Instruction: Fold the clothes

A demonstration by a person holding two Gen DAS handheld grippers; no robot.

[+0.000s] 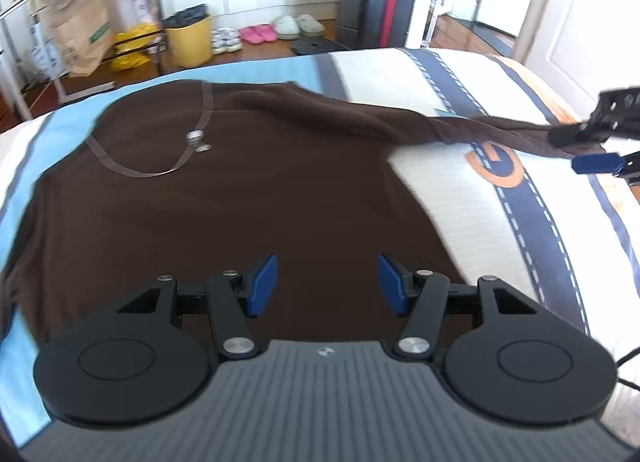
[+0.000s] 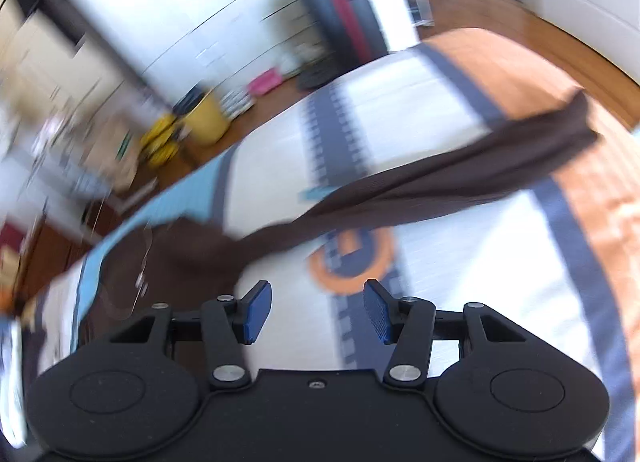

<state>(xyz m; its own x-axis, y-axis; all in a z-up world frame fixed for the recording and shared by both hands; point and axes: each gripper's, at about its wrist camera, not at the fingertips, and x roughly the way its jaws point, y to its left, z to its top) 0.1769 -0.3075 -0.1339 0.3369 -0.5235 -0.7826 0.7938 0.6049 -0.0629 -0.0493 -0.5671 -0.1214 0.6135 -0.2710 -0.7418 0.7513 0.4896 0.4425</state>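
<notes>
The brown shirt lay flat on the striped bedcover, one sleeve stretched right. It looked soft, light and limp, best pinched at cuff or hem. The left gripper and right gripper were both open, holding nothing

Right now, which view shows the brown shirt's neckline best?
The left wrist view: the shirt lies flat and sharp, neckline fully visible. The right wrist view is blurred, showing mainly the stretched sleeve.
</notes>
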